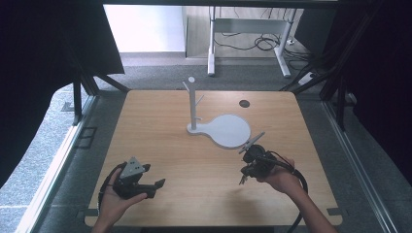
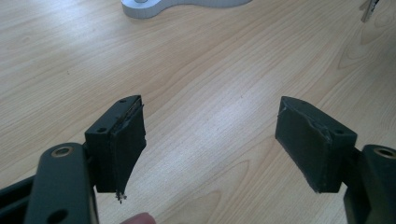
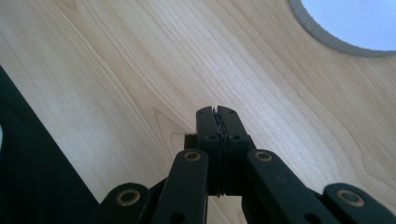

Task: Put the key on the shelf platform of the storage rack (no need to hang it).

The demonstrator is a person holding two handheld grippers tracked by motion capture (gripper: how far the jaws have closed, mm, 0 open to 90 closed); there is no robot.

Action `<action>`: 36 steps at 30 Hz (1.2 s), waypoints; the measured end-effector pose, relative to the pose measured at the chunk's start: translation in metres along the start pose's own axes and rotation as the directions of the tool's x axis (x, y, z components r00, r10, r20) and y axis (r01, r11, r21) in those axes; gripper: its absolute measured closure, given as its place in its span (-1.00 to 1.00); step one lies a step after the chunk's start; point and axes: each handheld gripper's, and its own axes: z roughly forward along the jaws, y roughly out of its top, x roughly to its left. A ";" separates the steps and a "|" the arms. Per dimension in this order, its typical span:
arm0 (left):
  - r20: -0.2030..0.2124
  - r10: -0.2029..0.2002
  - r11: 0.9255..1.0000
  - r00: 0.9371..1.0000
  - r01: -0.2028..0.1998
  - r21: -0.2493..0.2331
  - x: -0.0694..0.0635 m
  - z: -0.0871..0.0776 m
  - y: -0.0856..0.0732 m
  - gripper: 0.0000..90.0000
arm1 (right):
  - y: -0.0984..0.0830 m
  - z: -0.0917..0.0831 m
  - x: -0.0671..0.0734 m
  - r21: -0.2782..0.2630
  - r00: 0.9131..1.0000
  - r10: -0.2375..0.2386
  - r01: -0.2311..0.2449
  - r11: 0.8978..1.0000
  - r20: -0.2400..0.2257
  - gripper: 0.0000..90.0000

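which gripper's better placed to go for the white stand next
Right, probably. The right gripper sits just beside the white stand, its round base close ahead in the right gripper view, though its jaws are shut. The left gripper is open but farther off.

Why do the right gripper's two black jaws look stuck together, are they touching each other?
Touching. The right gripper view shows the right gripper with its jaws pressed flat together, no gap and nothing between them, above the wooden table.
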 end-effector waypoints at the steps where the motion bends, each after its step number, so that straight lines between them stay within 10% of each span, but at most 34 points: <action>1: 0.000 -0.001 1.000 1.000 0.001 0.001 0.000 0.000 0.000 -0.45 | 0.002 -0.002 -0.002 -0.006 1.000 0.000 0.000 1.000 0.000 0.97; 36: 0.001 -0.001 1.000 1.000 0.001 0.005 0.000 0.002 -0.001 -0.46 | 0.042 -0.019 -0.022 -0.037 1.000 0.003 -0.003 0.999 0.023 0.97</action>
